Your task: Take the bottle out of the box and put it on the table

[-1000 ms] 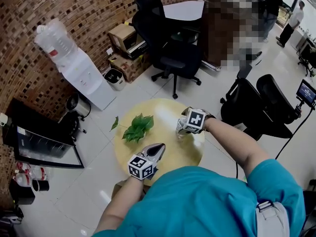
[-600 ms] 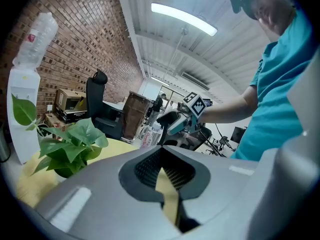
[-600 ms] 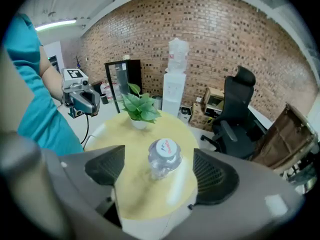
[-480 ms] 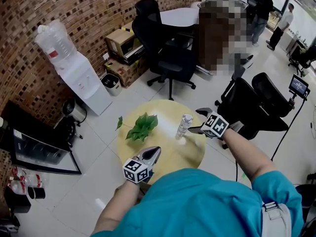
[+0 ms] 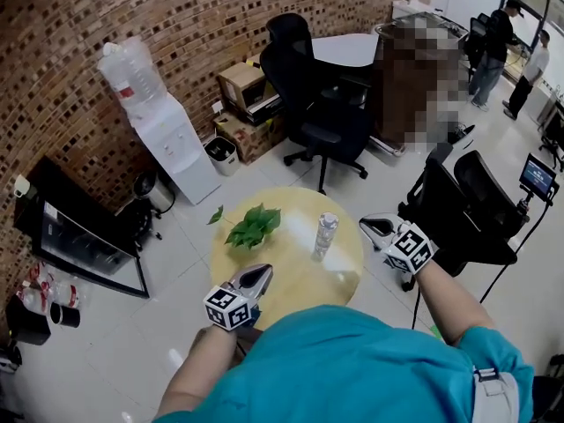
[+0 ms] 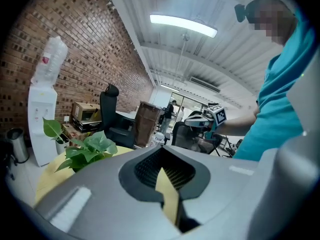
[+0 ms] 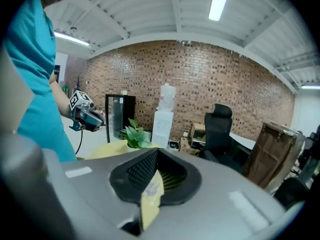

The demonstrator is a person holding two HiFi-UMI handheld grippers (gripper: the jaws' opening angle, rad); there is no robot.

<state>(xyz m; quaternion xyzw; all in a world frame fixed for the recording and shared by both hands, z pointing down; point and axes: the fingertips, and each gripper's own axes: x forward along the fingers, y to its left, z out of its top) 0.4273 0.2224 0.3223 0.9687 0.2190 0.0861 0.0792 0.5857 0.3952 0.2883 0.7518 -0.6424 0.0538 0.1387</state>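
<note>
**Brick-walled office, bottle on the round table**

Brown brick wall (image 5: 194, 25) runs behind a white water dispenser (image 5: 163, 135), black office chairs (image 5: 322, 104) and pale floor tiles (image 5: 176, 315). On the round yellow table (image 5: 295, 280) the clear bottle (image 5: 324, 234) stands upright, just right of a leafy green plant (image 5: 251, 227), touched by neither tool. My left gripper (image 5: 261, 271) hangs over the near edge, jaws together and empty. My right gripper (image 5: 366, 226), off the table's right rim, has just snapped its jaws closed on nothing.
</note>
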